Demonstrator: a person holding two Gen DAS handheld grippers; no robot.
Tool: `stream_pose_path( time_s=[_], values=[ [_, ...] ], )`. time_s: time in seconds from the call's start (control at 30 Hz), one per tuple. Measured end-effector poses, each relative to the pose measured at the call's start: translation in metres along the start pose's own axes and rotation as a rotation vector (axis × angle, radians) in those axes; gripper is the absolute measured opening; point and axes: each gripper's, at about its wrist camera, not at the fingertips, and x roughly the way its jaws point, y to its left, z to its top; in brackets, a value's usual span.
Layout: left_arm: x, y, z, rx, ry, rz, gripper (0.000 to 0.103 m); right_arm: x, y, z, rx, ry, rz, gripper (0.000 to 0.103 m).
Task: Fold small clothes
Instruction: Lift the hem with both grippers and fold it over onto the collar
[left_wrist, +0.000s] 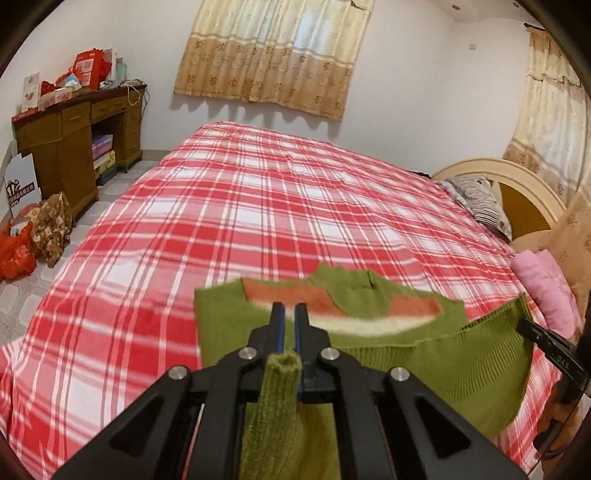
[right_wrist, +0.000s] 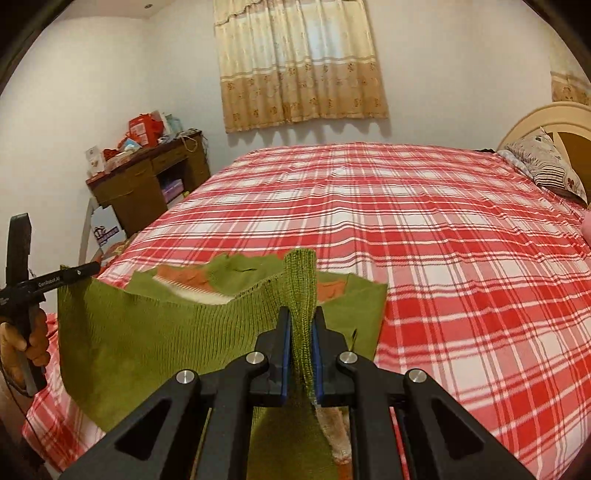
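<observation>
Gripping the green sweater (left_wrist: 424, 354) hem in both closed tongs, left gripper (left_wrist: 290, 314) and right gripper (right_wrist: 301, 321), I keep the edge between them taut, level above the plaid bed (right_wrist: 443, 240).

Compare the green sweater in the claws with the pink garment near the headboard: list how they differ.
The green sweater is lifted, its ribbed hem pinched by the left claw and right claw; the pink garment lies untouched on the plaid bed. The sweater is olive with orange and cream bands; the pink one looks plain. The sweater is spread out, the pink one bundled. Both are soft clothing.
</observation>
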Motion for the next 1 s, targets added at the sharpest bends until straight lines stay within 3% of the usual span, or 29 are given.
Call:
stream_pose_path(
  time_s=[0.37,0.57,0.63,0.73,0.87,1.0],
  values=[
    [0.088,0.002,0.046,-0.037,0.016,0.077,0.005,0.098,-0.034,0.036,0.046,0.023,-0.115,0.008],
    [0.147,0.013,0.042,-0.035,0.033,0.223,0.005,0.158,-0.051,0.017,0.082,0.085,-0.182,0.008],
    [0.161,0.024,0.037,-0.081,0.072,0.241,0.005,0.170,-0.058,0.010,0.111,0.127,-0.183,0.009],
    [0.172,0.045,0.035,-0.186,0.121,0.225,0.005,0.172,-0.065,0.009,0.148,0.143,-0.153,0.012],
    [0.172,0.047,0.035,-0.203,0.128,0.231,0.006,0.166,-0.071,0.006,0.209,0.148,-0.091,0.021],
    [0.152,0.040,0.040,-0.156,0.123,0.179,0.007,0.100,-0.084,-0.003,0.333,-0.008,-0.023,0.022]
  ],
)
